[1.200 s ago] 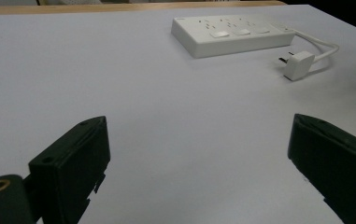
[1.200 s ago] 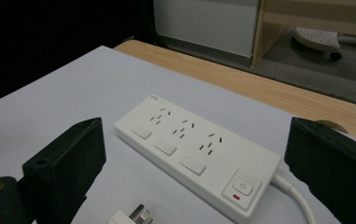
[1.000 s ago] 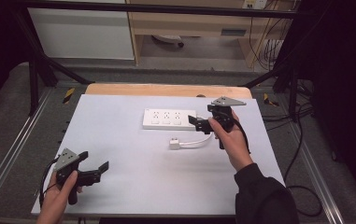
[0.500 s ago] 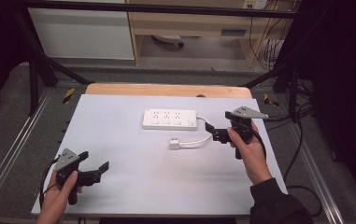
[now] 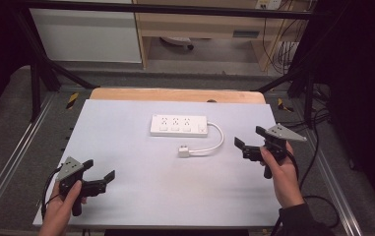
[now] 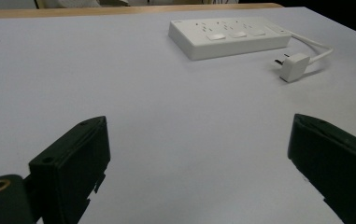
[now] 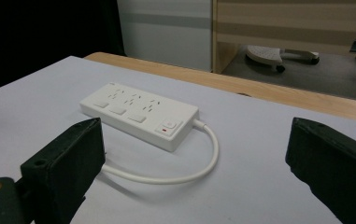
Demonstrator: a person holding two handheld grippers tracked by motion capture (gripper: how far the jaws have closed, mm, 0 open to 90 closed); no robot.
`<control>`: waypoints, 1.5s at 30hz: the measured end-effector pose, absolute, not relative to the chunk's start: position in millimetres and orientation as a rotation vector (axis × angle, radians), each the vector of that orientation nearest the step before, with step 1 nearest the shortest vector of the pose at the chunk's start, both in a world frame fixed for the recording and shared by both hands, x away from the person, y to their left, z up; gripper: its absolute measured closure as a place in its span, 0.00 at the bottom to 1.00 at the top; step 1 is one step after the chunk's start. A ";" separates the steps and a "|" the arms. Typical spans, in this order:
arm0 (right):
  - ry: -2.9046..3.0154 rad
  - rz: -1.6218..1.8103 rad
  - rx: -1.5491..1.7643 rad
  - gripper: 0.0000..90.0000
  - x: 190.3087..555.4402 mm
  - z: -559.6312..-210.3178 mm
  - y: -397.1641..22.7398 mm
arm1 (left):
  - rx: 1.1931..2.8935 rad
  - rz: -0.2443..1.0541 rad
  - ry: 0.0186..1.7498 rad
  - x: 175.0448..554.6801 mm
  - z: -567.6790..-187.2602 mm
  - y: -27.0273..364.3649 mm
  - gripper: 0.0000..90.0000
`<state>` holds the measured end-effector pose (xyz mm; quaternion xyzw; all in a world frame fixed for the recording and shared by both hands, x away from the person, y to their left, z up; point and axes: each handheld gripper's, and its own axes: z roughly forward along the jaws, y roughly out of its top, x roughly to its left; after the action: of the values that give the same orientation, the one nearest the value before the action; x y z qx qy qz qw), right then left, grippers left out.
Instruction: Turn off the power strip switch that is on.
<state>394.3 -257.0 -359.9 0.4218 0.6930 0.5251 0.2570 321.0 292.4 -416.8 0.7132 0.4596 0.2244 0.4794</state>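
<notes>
A white power strip [image 5: 179, 125] [image 6: 229, 36] [image 7: 138, 115] lies near the middle of the grey table top, its white cable [image 5: 214, 144] [image 7: 185, 175] looping round to a plug [image 5: 183, 151] [image 6: 293, 66] lying loose in front of it. My right gripper [image 5: 251, 139] [image 7: 199, 172] hovers open to the right of the strip, jaws pointing toward it with nothing between them. My left gripper [image 5: 99, 172] [image 6: 199, 172] rests open at the front left of the table, far from the strip, holding nothing.
The grey mat [image 5: 140, 191] covers a wooden table [image 5: 175, 94] whose back edge shows. Metal rails [image 5: 8, 162] run along both sides. Behind stand a white cabinet [image 5: 86, 34] and a wooden shelf [image 5: 209, 24]. Cables [image 5: 318, 196] trail off the right side.
My right gripper has drawn back from the power strip's right end, moving right and toward the front of the table. The left gripper has stayed put.
</notes>
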 end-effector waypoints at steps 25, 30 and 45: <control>1.821 1.413 1.235 0.04 367.7 -406.0 -288.3 | 1.730 0.549 1.125 309.8 -416.0 299.4 0.06; 1.824 1.429 1.256 0.04 365.8 -418.3 -286.1 | 1.730 0.547 1.124 310.4 -416.3 299.0 0.06; 1.973 1.370 1.212 0.04 368.2 -443.7 -258.4 | 1.734 0.546 1.112 310.4 -415.6 297.5 0.06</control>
<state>368.2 -258.4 -443.7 0.4392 0.7147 0.4964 0.2235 310.4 297.5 -415.6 0.7121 0.4565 0.2242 0.4841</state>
